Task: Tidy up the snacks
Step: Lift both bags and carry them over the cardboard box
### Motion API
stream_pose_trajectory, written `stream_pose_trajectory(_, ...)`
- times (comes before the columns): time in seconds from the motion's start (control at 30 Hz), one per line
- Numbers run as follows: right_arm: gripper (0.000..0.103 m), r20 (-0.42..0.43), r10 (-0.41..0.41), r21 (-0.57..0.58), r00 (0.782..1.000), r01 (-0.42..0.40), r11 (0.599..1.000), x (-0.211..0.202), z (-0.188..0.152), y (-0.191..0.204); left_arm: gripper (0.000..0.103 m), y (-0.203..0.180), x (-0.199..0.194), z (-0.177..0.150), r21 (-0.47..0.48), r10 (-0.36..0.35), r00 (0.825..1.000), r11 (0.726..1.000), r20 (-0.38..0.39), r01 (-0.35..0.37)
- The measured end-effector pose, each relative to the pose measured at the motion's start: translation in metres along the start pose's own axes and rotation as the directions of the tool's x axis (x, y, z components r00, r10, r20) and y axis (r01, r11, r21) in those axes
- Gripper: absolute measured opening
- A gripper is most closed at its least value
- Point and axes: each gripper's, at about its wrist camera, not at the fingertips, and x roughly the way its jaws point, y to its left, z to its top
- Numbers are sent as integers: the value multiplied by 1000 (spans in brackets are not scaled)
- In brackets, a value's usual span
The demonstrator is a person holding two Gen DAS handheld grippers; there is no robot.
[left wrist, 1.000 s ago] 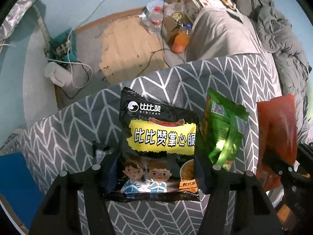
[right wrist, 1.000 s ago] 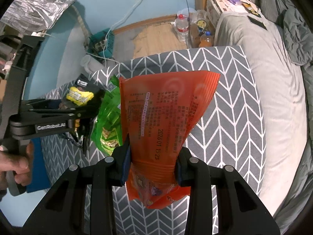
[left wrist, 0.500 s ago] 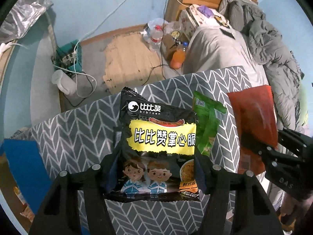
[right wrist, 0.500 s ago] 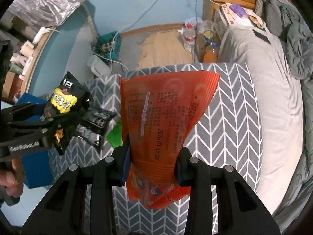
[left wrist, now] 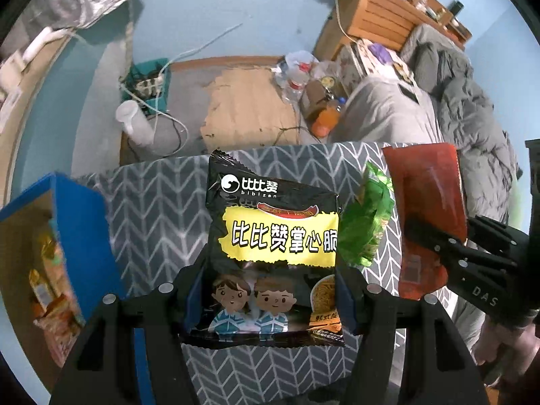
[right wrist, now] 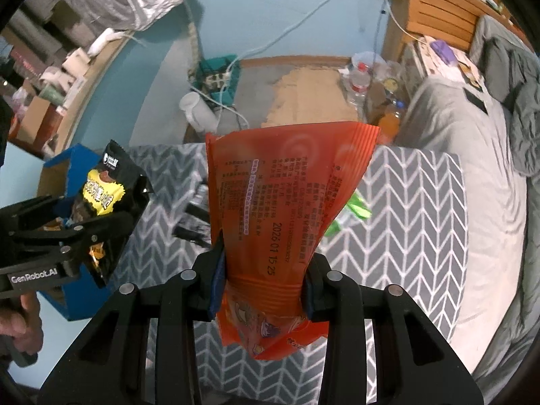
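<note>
Both grippers loaded, above a surface covered with a grey chevron cloth (left wrist: 162, 209); whether a table or a bed end lies under the cloth cannot be told. The left gripper (left wrist: 266, 295) has its jaws clenched on the lower sides of a black snack packet (left wrist: 275, 236) with a yellow label, held upright and clear of the cloth. The right gripper (right wrist: 261, 285) has its jaws clenched across the waist of an orange snack packet (right wrist: 283, 195), likewise upright, its printed back toward the camera.

Beside the left edge of the cloth stands a blue box (left wrist: 84, 226), open at the top — several packets already lie inside it. In the right wrist view the black packet (right wrist: 104, 195) hangs just in front of this box (right wrist: 76, 162), nearer to it than the orange one.

A green snack packet (left wrist: 366, 226) appears between the two held packets in the left wrist view; the right wrist view shows its green edge (right wrist: 357, 209) on the cloth behind the orange packet. A dark, blurred object (right wrist: 194, 222) also lies on the cloth; its nature cannot be told.

Step in hand, as judged: carrying two packets to the box. The next move calls for bringing the black packet over the open mouth, lowering it and releasing the jaws — then the same for the orange packet, which must cross farther to the left. The green packet is not yet stowed.
</note>
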Motion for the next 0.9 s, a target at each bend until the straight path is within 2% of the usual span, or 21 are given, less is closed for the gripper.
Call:
stream_pose_trajectory(0.5,34,-13,94,-186,996,-94,978,0,13,105,65,86,-53,-47,-163,56,997,986,59,-46)
stream_pose_trajectory(0.9,34,-63,170,-322,983,-181,929,13,20,192,65,166,-86,-87,-350,91,991,935,95,-52)
